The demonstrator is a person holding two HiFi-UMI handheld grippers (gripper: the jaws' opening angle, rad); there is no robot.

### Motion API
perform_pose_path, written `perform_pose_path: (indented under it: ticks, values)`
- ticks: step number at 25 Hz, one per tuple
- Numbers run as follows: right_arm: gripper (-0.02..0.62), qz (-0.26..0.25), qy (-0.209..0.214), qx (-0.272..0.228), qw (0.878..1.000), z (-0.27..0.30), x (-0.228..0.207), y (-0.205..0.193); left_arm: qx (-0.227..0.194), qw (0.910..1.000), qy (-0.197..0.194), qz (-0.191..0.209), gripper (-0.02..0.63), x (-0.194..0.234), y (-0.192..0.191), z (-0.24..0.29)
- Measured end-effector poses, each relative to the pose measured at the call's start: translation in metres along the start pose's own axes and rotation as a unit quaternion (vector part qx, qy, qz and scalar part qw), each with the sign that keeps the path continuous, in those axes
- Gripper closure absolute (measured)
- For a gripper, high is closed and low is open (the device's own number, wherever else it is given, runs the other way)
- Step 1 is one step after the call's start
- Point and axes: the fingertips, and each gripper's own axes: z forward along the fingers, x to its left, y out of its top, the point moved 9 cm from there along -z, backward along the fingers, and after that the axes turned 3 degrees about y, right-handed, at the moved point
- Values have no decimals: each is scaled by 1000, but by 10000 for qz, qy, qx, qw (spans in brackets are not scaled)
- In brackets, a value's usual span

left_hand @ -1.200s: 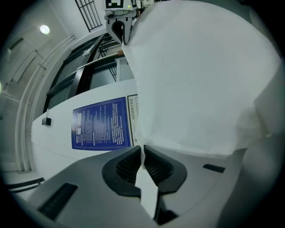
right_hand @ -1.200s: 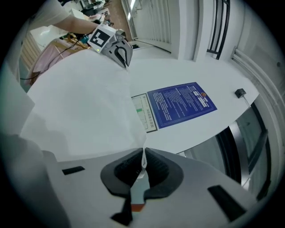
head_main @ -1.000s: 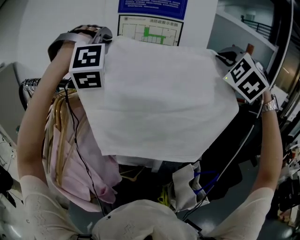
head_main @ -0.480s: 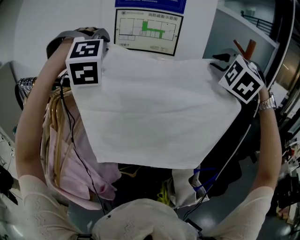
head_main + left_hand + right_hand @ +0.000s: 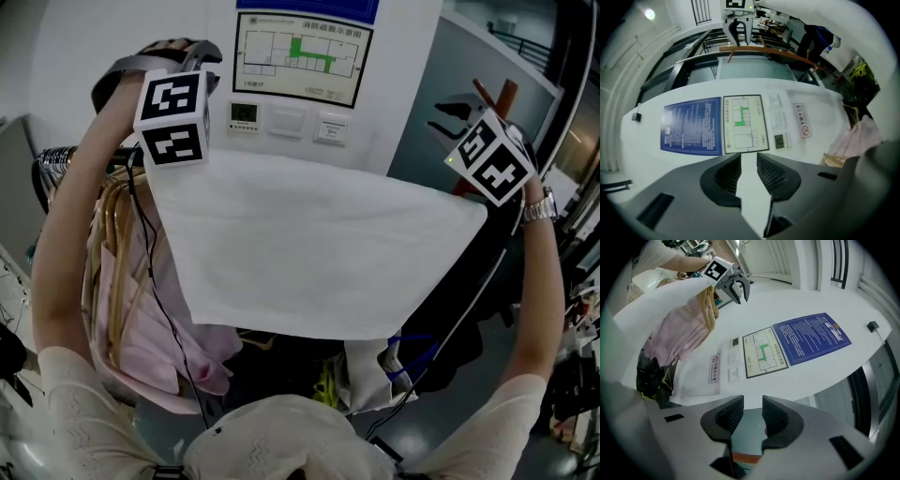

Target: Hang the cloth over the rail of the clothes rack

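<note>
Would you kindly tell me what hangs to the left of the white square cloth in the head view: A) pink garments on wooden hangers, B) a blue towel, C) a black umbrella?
A: pink garments on pale wooden hangers hang just left of the white cloth.

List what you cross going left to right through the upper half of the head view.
hanger hooks → left gripper → white cloth → right gripper → wristwatch

Cloth (image 5: 319,248) hangs centre; hung garments (image 5: 131,319) lie left of it, partly beneath; floor plan (image 5: 298,58) on wall (image 5: 56,47) behind.
</note>
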Motion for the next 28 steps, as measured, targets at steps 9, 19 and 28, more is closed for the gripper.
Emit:
perform_pose_path:
  ticks: [9,19,28]
  values:
    - [559,151,-1143,-330,9928,-41,-16,14,89,9839,1648,-679,567,29,-20,-29]
    - [577,765,-1924,-892,9743,-113,0,27,-259,9482,1525,-2773,594,31,-37,-97]
    - [577,1715,-2236,-1896,9406,-168,85,59,-1087,8741,1920,-4327,594,-11,-11,-183]
